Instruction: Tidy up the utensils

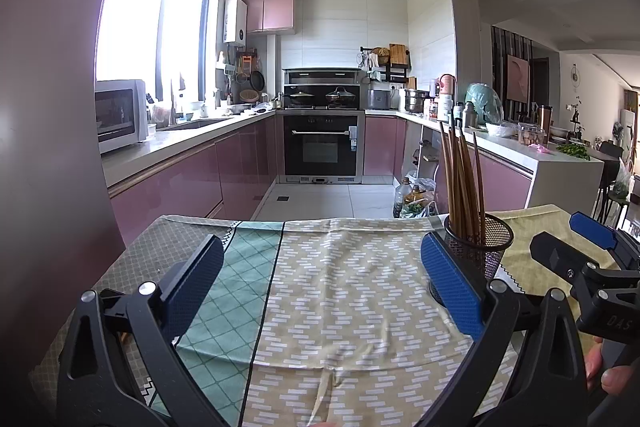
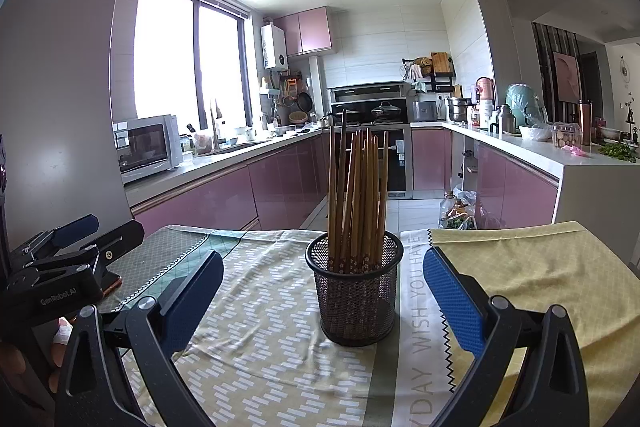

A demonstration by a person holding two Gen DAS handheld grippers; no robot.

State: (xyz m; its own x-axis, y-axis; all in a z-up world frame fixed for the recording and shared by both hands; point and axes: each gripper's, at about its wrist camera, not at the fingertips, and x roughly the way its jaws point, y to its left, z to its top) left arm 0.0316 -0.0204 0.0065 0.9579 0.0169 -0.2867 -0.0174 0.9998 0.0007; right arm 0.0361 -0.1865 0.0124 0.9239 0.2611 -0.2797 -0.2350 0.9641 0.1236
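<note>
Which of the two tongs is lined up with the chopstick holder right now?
The right tongs: the mesh holder of chopsticks stands centred between its open jaws. The left tongs face bare tablecloth, holder off to their right.

Black-framed left gripper and right gripper (silver screws), blue textured pads, seemingly rubber.

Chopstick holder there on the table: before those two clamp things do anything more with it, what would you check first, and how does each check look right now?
1. Mesh holder stands upright on the tablecloth: ok.
2. Chopsticks all sit inside the holder, none seen loose on the cloth: ok.
3. Right gripper open, holding nothing, holder centred ahead of it: ok.
4. Left gripper open, holding nothing: ok.
5. Left gripper lined up with the holder: not ok; holder sits off to its right.
6. More utensils waiting elsewhere: cannot tell.
</note>
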